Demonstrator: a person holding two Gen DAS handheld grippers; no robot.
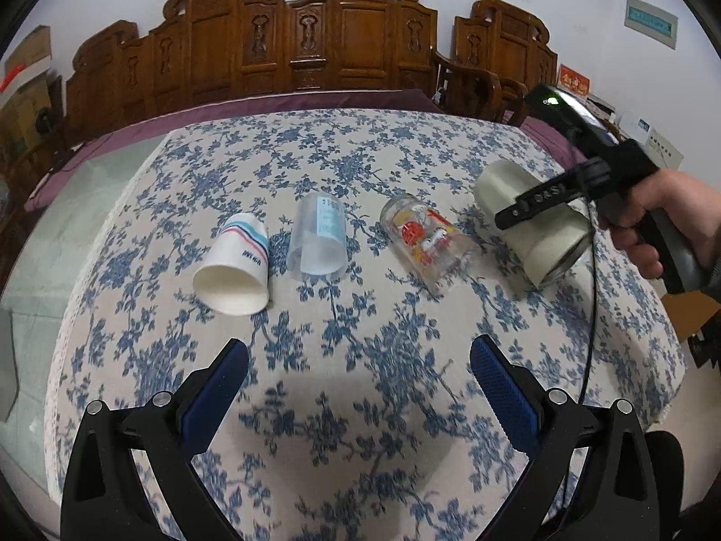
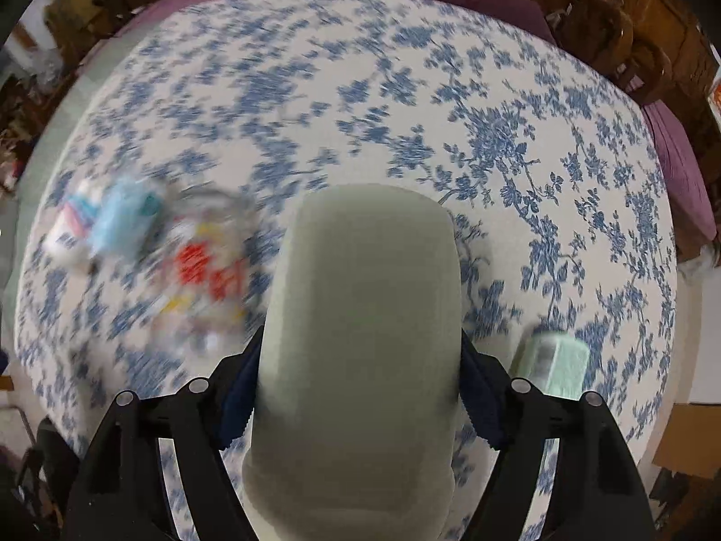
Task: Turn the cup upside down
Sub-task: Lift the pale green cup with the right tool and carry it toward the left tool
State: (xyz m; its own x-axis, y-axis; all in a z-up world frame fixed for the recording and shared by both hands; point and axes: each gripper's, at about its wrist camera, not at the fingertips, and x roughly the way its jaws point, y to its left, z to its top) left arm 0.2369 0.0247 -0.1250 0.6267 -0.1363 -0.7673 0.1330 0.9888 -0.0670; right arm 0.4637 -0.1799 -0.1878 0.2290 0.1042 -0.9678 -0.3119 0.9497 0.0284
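Note:
My right gripper [image 1: 531,207] is shut on a pale grey-green cup [image 1: 536,221] and holds it tilted above the table at the right. In the right wrist view the cup [image 2: 360,338] fills the middle, clamped between the blue pads [image 2: 480,396]. Three cups lie on their sides in a row: a white paper cup with stripes [image 1: 236,266], a clear plastic cup [image 1: 317,239] and a printed glass [image 1: 428,243]. My left gripper [image 1: 358,383] is open and empty, near the front edge, short of the row.
The table has a blue-flowered cloth [image 1: 360,144]. A pale green cup [image 2: 552,365] lies on the cloth right of the held cup. Carved wooden chairs [image 1: 315,36] stand behind the table. A black cable [image 1: 592,315] hangs from the right gripper.

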